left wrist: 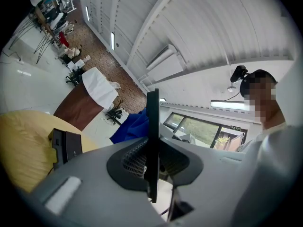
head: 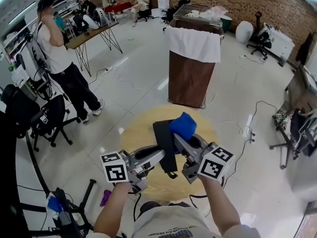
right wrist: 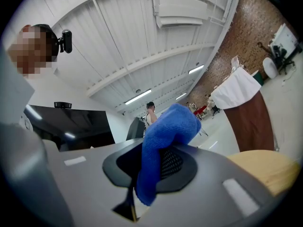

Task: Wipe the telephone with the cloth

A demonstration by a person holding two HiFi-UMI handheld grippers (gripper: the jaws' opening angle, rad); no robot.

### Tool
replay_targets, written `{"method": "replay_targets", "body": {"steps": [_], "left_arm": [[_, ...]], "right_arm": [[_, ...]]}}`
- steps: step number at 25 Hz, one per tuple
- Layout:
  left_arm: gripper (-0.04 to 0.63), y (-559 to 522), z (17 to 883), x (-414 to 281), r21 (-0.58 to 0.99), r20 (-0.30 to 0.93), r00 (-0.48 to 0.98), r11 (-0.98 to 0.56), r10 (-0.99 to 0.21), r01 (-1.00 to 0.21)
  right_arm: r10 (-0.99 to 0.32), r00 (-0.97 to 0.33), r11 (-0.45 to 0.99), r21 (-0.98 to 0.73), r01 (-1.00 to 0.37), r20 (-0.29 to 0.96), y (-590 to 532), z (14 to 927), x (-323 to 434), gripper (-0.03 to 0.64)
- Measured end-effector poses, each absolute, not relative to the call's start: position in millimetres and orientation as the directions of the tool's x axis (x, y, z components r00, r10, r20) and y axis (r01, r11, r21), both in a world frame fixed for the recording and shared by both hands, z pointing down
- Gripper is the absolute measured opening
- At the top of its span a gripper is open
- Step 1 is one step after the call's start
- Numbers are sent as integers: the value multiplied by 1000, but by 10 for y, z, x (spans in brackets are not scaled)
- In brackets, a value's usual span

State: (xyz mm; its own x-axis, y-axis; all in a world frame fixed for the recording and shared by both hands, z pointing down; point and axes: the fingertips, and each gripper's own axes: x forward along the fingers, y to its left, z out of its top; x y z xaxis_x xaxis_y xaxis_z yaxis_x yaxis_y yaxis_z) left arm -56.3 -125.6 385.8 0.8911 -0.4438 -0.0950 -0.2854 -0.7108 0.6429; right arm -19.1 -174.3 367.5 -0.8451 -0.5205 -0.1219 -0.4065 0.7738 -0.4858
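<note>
The left gripper (head: pixel 159 156), seen from the head view, is clamped on the telephone (head: pixel 164 143), a flat black slab held upright over the round wooden table (head: pixel 138 130). The right gripper (head: pixel 181 139) grips a bunched blue cloth (head: pixel 183 125), which sits against the telephone's upper right edge. Both grippers hang above the tabletop, close together, and a brown stand (head: pixel 188 78) draped in white stands on the floor beyond the table. In the left gripper view, the left gripper (left wrist: pixel 152 161) has its jaws pressed on either face of the telephone (left wrist: pixel 152 119), which shows edge-on as a thin dark blade rising between them. The cloth (left wrist: pixel 135 126) lies just behind it to the left, and a black boxy object (left wrist: pixel 66 145) rests on the table (left wrist: pixel 23 141) below. In the right gripper view, the right gripper (right wrist: pixel 152 167) has its jaws closed on the cloth (right wrist: pixel 168 126), whose rounded fold bulges up past the jaw tips. The table (right wrist: pixel 265 169) edge shows at lower right.
</note>
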Motion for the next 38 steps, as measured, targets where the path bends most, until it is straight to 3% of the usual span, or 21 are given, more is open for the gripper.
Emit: {"method": "replay_targets", "body": {"steps": [20, 26, 38], "left_arm": [[63, -1038, 4094, -315, 656, -51, 919, -707, -391, -265], [63, -1183, 4264, -389, 662, -37, 896, -683, -442, -309], [63, -1727, 5051, -701, 714, 29, 843, -579, -537, -393]], "right_arm": [[-552, -817, 786, -430, -443, -167, -1882, 3400, -16, 60], [-639, -764, 754, -266, -600, -90, -1887, 3514, 146, 60], [-620, -784, 755, -280, -593, -9, -1605, 3873, 277, 60]]}}
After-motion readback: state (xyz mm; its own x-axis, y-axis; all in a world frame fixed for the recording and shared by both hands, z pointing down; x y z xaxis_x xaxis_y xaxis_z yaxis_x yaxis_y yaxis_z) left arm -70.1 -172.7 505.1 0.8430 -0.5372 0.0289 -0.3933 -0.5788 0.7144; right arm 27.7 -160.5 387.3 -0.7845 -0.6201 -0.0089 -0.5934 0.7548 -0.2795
